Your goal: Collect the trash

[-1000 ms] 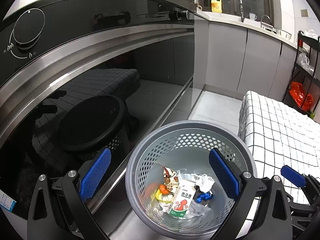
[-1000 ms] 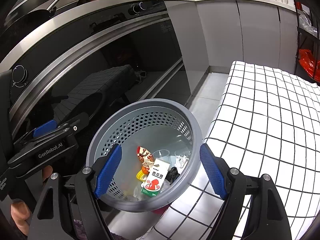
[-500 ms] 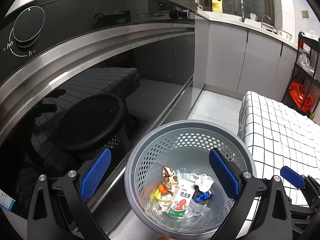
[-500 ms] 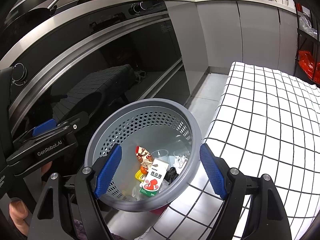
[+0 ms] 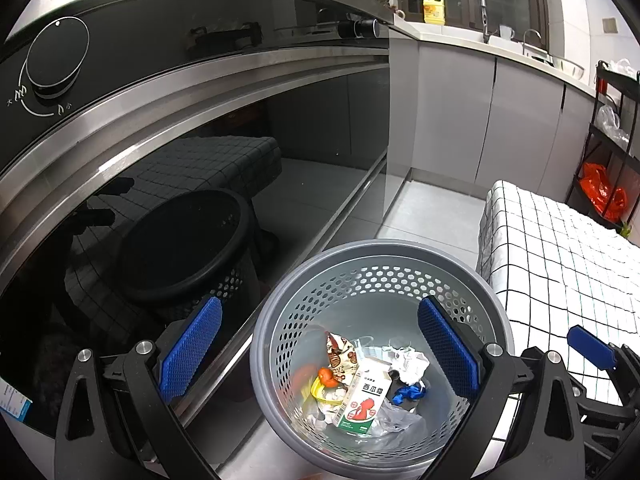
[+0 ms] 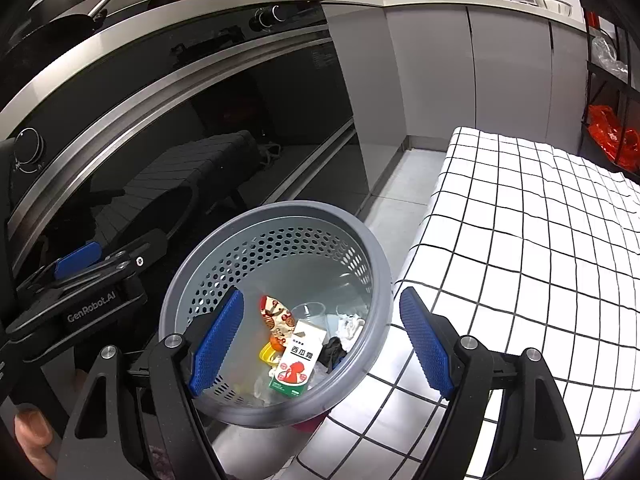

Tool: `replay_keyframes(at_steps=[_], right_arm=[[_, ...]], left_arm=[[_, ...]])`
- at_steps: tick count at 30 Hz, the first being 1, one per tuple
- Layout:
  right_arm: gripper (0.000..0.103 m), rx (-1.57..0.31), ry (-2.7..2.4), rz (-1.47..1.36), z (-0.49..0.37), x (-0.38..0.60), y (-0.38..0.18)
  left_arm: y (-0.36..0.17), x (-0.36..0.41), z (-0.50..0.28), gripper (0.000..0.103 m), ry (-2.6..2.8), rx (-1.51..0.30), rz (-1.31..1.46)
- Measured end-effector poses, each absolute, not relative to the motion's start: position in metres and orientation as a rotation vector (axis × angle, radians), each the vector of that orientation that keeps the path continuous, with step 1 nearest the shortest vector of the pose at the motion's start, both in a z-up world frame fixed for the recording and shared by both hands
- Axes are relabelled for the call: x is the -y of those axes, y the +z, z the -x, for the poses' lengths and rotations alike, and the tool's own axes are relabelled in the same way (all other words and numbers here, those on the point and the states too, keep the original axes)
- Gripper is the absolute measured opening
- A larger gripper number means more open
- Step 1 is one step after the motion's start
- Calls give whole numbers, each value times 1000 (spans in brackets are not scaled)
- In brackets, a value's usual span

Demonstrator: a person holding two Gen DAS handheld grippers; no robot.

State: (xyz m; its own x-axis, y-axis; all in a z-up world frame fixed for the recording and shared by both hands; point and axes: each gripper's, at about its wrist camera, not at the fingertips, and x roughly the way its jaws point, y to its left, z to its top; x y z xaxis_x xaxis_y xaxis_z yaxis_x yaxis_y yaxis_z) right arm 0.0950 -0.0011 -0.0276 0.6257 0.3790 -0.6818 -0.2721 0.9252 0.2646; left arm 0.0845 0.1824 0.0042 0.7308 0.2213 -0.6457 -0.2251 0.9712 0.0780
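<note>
bin (image 5: 280, 312) already loaded w/ carton (image 5: 362, 400) | both grippers (image 5: 318, 352) (image 6: 320, 336) spread wide above bin, pinching nothing | risk: bumping the rim could tip it

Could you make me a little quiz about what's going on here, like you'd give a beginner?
1. True or false: the left tongs are clamped on something.
2. Where is the small white, green and red carton? A) on the checked cloth B) inside the grey basket C) on the counter
3. Fill in: beside the grey basket lies a white cloth with a black ____ pattern.

Key:
1. False. Both the left and the right tongs stand open and empty.
2. B, among a crumpled tissue and a snack wrapper.
3. Grid.
</note>
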Motion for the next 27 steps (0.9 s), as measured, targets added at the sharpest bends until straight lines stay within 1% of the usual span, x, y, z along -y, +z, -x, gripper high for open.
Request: replay_keyframes(at_steps=[27], right_arm=[[77,-797,312,-89,-95,-3,-23]], left_arm=[[4,-184,-85,97,251,-719,14]])
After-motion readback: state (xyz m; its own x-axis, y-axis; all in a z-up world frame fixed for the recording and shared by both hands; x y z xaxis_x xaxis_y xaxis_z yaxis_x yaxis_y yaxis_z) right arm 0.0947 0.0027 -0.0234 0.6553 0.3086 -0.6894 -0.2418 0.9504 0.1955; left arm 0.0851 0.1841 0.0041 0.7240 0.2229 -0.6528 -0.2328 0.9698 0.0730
